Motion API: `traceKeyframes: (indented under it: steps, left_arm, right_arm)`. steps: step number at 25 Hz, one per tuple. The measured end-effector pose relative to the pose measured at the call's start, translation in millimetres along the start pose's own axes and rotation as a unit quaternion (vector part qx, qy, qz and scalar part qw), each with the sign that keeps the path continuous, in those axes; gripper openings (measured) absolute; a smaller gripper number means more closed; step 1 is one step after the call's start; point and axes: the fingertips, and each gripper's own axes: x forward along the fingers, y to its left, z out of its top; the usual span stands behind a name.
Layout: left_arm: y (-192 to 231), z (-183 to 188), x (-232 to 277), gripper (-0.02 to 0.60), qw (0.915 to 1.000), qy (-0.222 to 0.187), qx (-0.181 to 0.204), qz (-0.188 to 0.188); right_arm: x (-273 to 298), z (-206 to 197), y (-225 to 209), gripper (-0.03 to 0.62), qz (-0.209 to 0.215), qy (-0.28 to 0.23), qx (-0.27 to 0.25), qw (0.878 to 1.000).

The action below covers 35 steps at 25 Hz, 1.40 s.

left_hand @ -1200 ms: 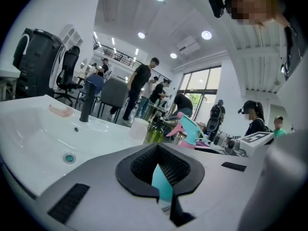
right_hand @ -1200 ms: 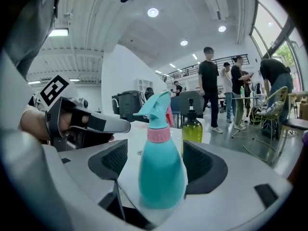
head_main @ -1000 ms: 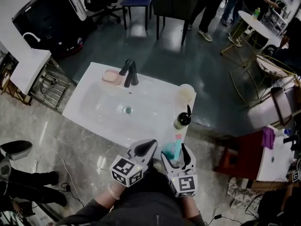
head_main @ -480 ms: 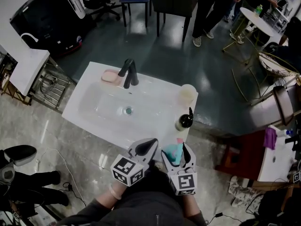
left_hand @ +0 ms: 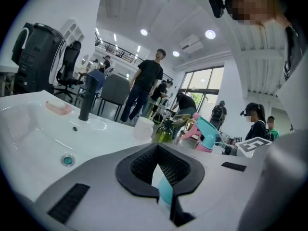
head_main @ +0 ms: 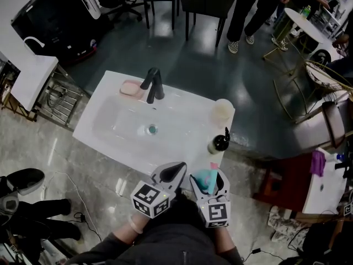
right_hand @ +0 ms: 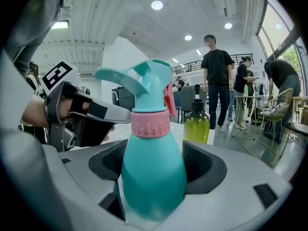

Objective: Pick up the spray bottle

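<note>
right tool pinches the teal plastic spray bottle with pink collar at its belly; best lifted straight, upright; left tool pressed together

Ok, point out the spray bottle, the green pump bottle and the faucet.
spray bottle (right_hand: 154,177): right gripper view, on its teal body between the jaws.
green pump bottle (right_hand: 197,128): right gripper view, on its green body.
faucet (head_main: 154,87): head view, on its dark upright column.

Left gripper: grey shell, black ribbed pads, cube of black-and-white square markers.
Right gripper: same build.
Clothing: dark top.
</note>
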Motion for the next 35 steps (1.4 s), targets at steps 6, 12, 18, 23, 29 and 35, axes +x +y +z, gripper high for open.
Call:
traceKeyframes:
  steps: [6,12,18,23,29,35]
  left_arm:
    - [-0.7,1.6,-1.4,0.008,1.0,0.0,0.001,-0.004]
    - [-0.3,3.9,-4.5,0.008,1.0,-0.004,0.003,-0.006]
    - [0.1,4.1,-10.1,0.008,1.0,-0.005,0.003,-0.007]
    - [-3.0,4.7,-11.6,0.008,0.9999,-0.009,0.005,-0.014]
    - [-20.7,11.8,-5.9,0.008,0.999,-0.017,0.011,-0.041]
    - [-43.4,26.7,1.1,0.008,0.9966,-0.027,0.023,-0.075]
  right_arm:
    - [1.2,1.2,-2.2,0.307,-0.003,0.008,0.008,1.0]
    - [-1.0,3.4,-6.2,0.307,-0.014,0.006,0.026,1.0]
    - [-6.4,11.6,-8.4,0.307,-0.022,0.003,0.029,0.999]
    - [-18.3,28.5,-10.2,0.307,-0.026,-0.018,0.032,0.999]
    - [-44.5,63.9,-19.1,0.307,-0.048,-0.038,-0.001,0.998]
    - [-69.4,86.1,-31.2,0.307,-0.058,-0.052,0.027,0.997]
